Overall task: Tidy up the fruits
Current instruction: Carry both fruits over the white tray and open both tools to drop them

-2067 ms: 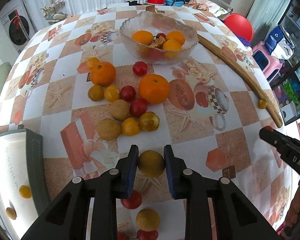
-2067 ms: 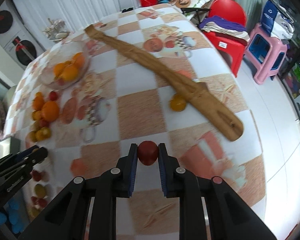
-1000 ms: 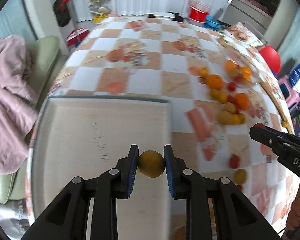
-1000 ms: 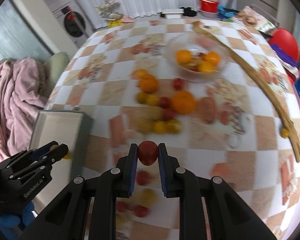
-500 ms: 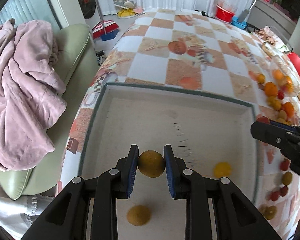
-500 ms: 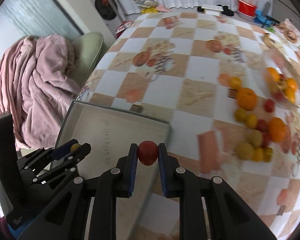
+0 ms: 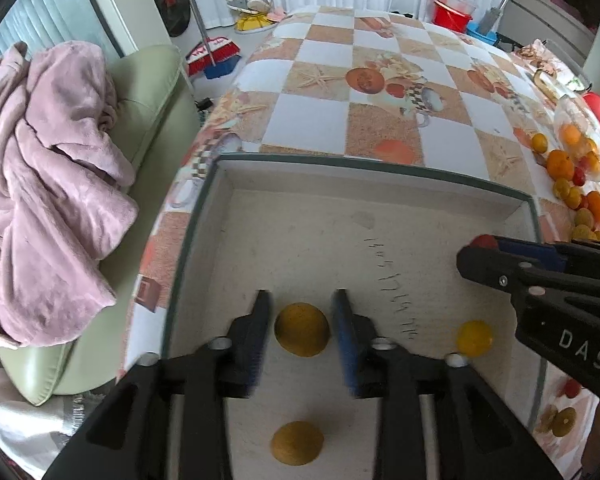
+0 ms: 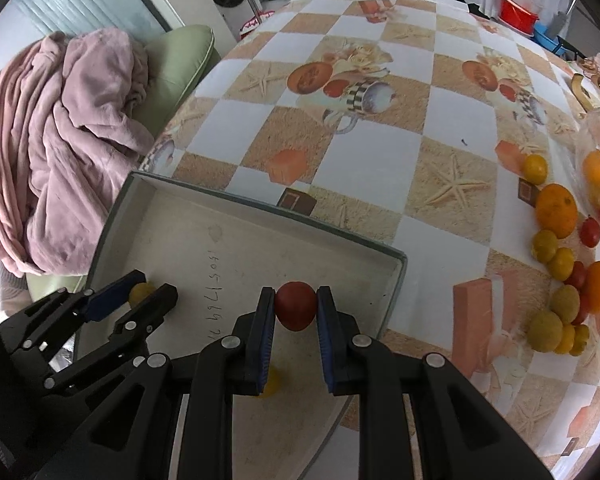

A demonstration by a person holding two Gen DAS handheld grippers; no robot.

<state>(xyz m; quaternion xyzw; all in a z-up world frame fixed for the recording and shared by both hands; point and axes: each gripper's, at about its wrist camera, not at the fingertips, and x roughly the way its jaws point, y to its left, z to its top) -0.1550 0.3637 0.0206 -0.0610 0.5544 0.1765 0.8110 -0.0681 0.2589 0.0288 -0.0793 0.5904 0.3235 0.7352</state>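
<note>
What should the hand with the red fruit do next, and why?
Probably lower the right gripper a little into the white box and then let go. It is shut on the red fruit, which hangs just inside the box's near corner. The left gripper is already opening around its yellow fruit over the box floor.

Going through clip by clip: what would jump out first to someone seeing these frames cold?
Two black grippers over a shallow white tray at the table's near corner. The left gripper is opening around a dull yellow fruit, pads clear of it, while the right gripper clamps a red fruit above the tray. Next, the pink blanket on the green seat at left, and loose oranges and small fruits at the table's far right.
</note>
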